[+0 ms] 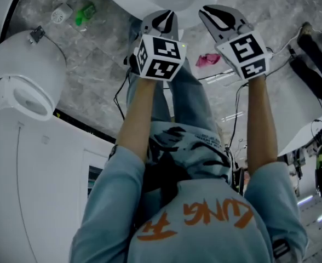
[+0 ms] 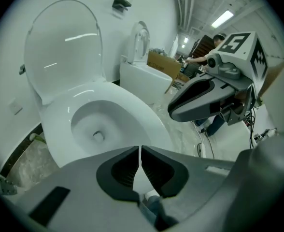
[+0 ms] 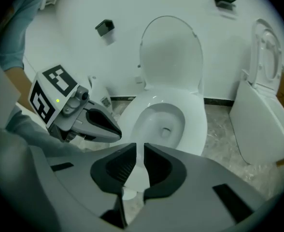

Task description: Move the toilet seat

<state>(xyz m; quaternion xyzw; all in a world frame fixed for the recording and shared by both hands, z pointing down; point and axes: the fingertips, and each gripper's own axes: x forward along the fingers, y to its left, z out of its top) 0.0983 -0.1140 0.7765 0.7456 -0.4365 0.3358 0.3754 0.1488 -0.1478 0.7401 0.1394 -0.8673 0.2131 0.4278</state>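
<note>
Beside toilet (image 3: pixel 196 129): second toilet (image 3: pixel 262 124), pink rag (image 1: pixel 207 59).

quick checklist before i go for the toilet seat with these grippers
1. Left gripper empty: ok, jaws together, nothing between.
2. Right gripper empty: ok, jaws slightly apart, nothing between.
3. Left jaws open enough to grip: not ok.
4. Toilet lid position: ok, raised upright.
5. Seat down on the bowl or up with the lid: cannot tell.
6. Grippers clear of each other: ok, side by side, apart.
</note>
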